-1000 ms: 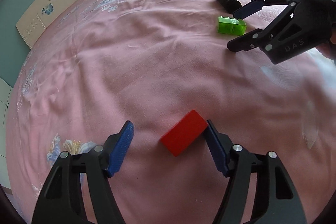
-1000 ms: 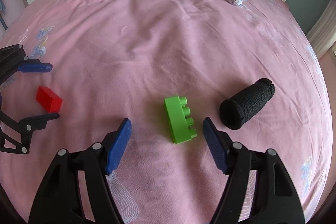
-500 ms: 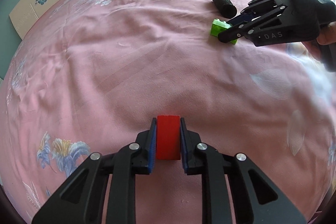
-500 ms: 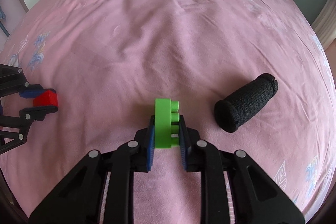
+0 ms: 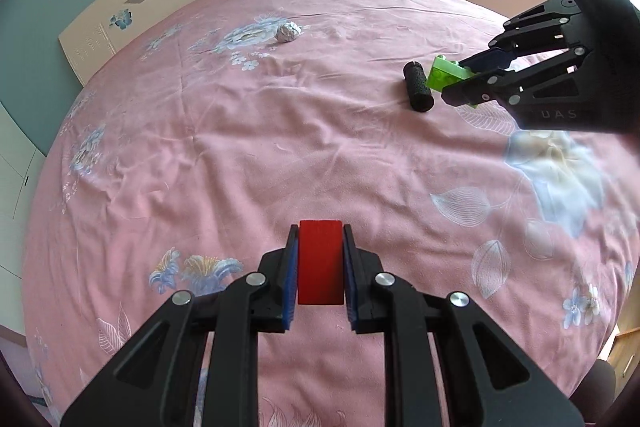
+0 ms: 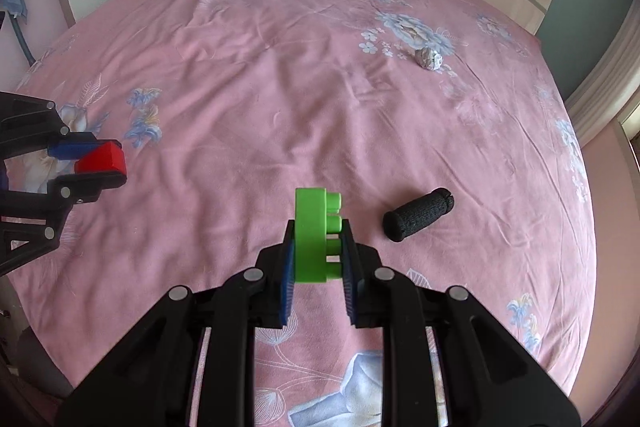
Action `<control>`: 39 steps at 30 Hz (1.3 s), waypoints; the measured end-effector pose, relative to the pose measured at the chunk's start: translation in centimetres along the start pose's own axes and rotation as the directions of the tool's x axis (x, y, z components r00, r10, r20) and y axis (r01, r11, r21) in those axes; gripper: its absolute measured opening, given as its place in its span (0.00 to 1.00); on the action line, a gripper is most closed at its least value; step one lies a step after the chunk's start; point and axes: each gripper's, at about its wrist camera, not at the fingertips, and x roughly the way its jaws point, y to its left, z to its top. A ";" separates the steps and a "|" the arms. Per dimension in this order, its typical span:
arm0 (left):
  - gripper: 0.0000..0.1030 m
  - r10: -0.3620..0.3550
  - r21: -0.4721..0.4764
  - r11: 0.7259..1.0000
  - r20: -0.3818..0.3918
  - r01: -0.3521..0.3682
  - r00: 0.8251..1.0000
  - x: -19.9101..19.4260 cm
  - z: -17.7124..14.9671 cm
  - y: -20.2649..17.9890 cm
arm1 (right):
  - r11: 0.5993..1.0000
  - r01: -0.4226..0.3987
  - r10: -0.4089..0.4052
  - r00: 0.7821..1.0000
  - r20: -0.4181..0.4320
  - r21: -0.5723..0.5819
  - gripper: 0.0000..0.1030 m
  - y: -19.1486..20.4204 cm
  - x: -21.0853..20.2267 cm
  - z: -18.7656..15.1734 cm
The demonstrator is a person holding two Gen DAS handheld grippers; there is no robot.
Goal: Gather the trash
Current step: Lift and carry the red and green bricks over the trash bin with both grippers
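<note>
Red block [image 5: 321,262] clamped in left hand-held gripper [image 5: 321,267], green brick [image 6: 316,235] (studs rightward) in right hand-held gripper [image 6: 318,251].

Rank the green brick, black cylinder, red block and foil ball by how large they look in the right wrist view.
1. green brick, though it is nearest the camera
2. black cylinder
3. red block, roughly like the cylinder, so unsure
4. foil ball, farthest away

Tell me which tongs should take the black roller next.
Right. The black roller lies just beside the right tongs, while the left tongs sit far across the bed. But both are full: right holds the green brick, left the red block, so unload first.
</note>
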 end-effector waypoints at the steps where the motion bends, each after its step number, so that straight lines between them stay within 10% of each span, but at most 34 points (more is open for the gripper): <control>1: 0.21 0.010 0.000 1.000 0.011 -0.010 1.000 -1.4 0.2 0.0 | 1.000 0.010 -0.010 1.000 0.014 -0.009 0.21 0.4 -1.6 0.2; 22: 0.21 0.209 -0.046 0.978 0.184 -0.204 0.961 -28.9 -1.9 -4.0 | 0.979 0.165 -0.130 0.957 0.259 -0.118 0.21 11.7 -33.7 -4.4; 39: 0.21 0.253 -0.038 0.967 0.205 -0.251 0.945 -38.4 -10.8 -9.5 | 0.981 0.162 -0.123 0.948 0.295 -0.111 0.21 19.2 -42.3 -14.5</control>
